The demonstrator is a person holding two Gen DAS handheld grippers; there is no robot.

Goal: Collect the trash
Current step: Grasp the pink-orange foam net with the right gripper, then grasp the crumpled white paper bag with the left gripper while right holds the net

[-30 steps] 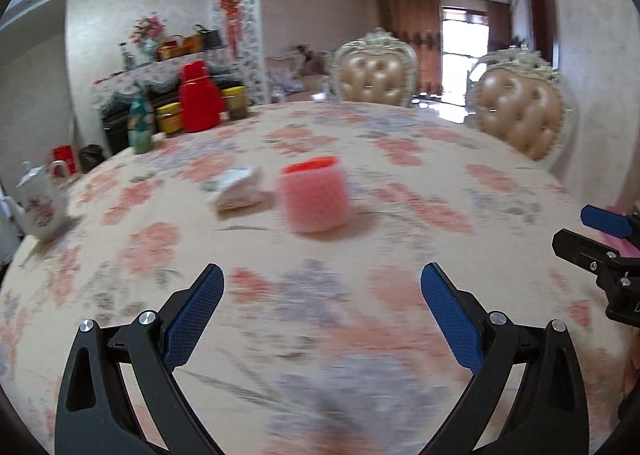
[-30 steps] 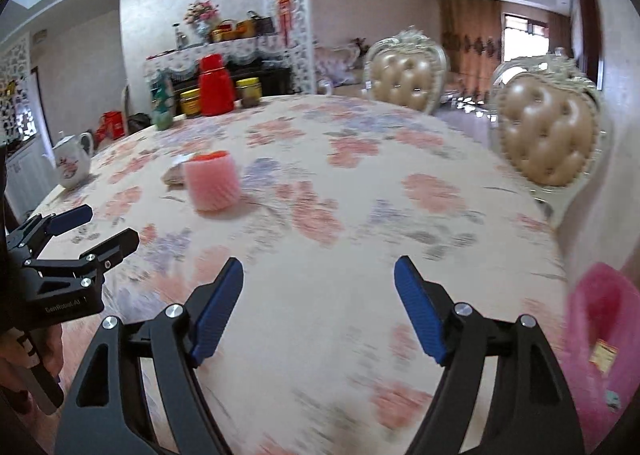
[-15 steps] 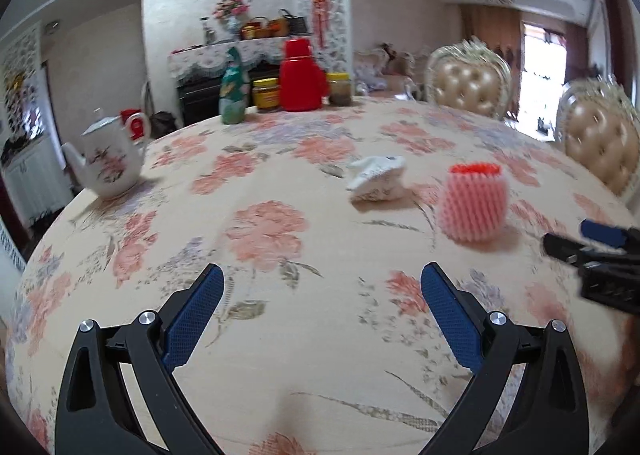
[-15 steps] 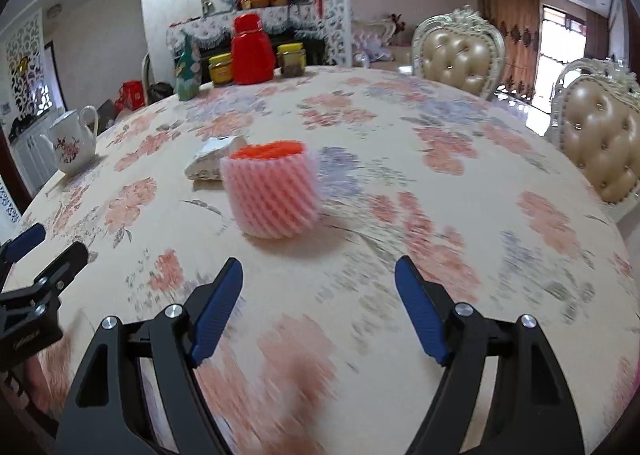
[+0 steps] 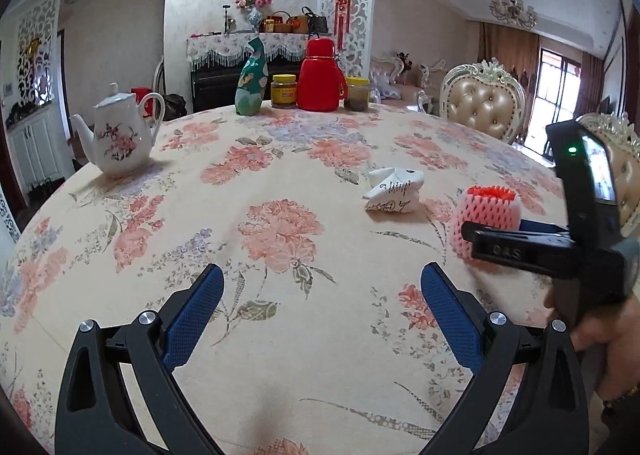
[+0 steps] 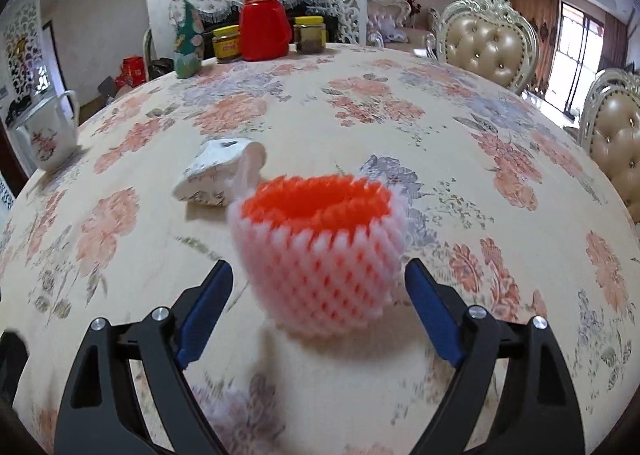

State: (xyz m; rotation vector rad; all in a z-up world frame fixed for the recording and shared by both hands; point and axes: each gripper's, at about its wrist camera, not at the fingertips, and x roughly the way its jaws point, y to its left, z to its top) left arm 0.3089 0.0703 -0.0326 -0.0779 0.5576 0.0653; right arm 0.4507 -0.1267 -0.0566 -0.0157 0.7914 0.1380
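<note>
A pink foam fruit net (image 6: 320, 255) with an orange inner rim stands upright on the flowered tablecloth. My right gripper (image 6: 320, 275) has come right up to it. Its jaws are opening, and the net sits between the blue fingertips (image 6: 424, 295) with no pad pressing on it. A crumpled white paper wrapper (image 6: 218, 175) lies just behind and left of the net. In the left wrist view the net (image 5: 486, 215) and the wrapper (image 5: 394, 191) are at the right, with the right tool's black finger (image 5: 500, 247) in front of the net. My left gripper (image 5: 322, 275) hovers open over bare cloth, nothing in it.
A white teapot (image 5: 118, 139) stands at the table's left edge. A green bottle (image 5: 250, 83), a red flask (image 5: 322, 75) and two jars (image 5: 284, 91) line the far edge. Padded chairs (image 5: 484, 103) stand at the right. A person's hand (image 5: 612, 335) holds the right tool.
The right gripper has closed in on the foam net, which now stands between its fingers, and its jaws have widened. The left view swung left, then settled.
</note>
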